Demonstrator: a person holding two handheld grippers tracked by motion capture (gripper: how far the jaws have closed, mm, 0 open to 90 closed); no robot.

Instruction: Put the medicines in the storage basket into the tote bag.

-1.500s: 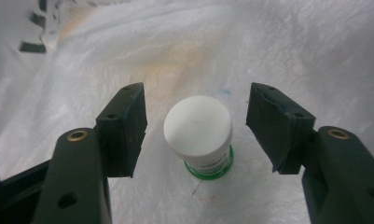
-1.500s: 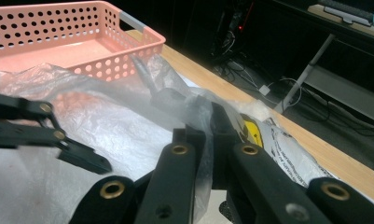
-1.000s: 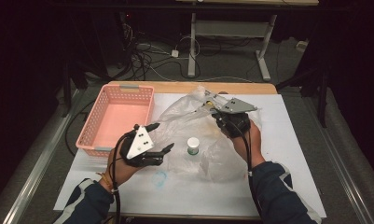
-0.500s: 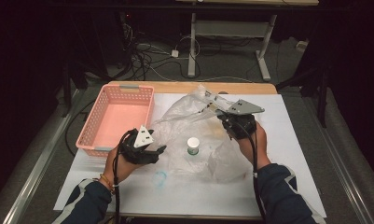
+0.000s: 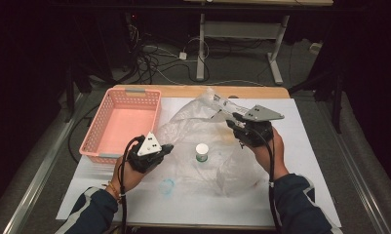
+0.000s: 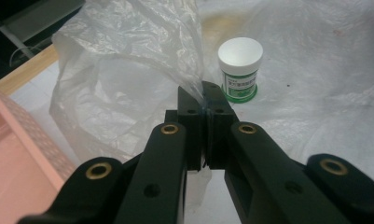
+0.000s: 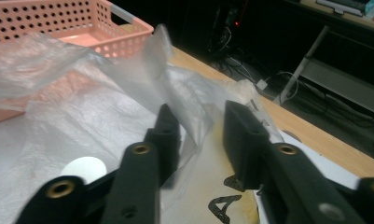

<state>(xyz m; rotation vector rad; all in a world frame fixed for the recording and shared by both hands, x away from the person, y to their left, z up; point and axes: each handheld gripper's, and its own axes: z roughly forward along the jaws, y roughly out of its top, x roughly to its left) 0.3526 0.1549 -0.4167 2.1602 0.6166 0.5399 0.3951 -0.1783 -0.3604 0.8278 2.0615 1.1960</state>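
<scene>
Lowered beside the jar (image 5: 202,152), the left hand-held gripper (image 6: 202,95) has been clamped onto the plastic bag (image 5: 203,122); the right hand-held gripper (image 7: 201,126) has been spread, film between its jaws.

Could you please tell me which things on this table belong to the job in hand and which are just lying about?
In the job:
- clear crinkled plastic bag, pinched by the left gripper
- right gripper, jaws just opening, film between them
- small white-lidded green-labelled jar

Lying about:
- pink perforated plastic basket
- cables on the floor
</scene>
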